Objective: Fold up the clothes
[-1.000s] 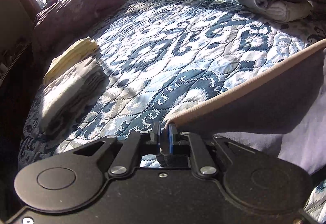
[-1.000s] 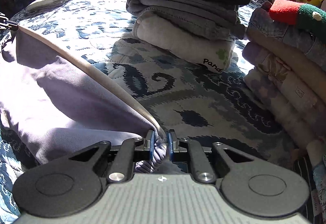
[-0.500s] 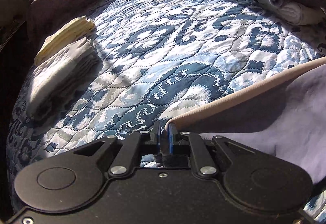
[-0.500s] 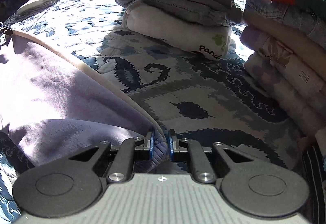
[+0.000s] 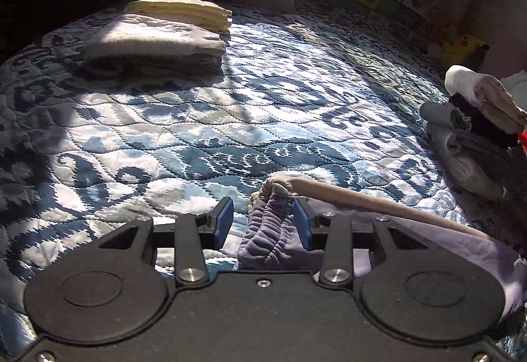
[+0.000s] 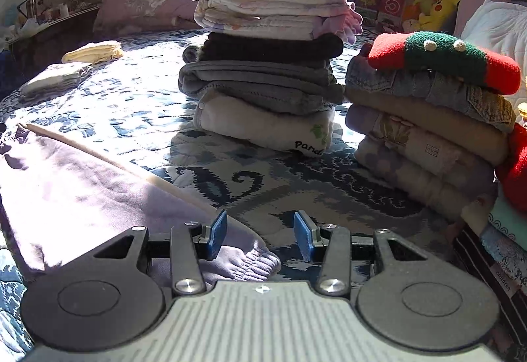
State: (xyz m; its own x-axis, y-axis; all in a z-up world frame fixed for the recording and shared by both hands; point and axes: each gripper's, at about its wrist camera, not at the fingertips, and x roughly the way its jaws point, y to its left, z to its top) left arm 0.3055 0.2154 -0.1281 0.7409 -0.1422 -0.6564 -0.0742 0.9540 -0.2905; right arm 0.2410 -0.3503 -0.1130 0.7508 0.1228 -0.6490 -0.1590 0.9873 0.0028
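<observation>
Lavender garment [image 6: 82, 184]: flat on quilt [image 5: 230, 118], beige stripe along its edge.
Left gripper [image 5: 262, 220]: jaws spread, cuff loose between.
Right gripper [image 6: 260, 232]: jaws apart, cuff at 7 o'clock.

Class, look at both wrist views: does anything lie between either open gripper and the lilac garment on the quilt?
Nothing visible does. The left gripper is open around the lilac garment's bunched cuff, and the right gripper is open over its other cuff. The folded stacks stand farther back on the quilt.

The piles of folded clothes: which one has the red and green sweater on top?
The right-hand pile, beside the taller pile. Its top is the red and green sweater; the other's is pale.
</observation>
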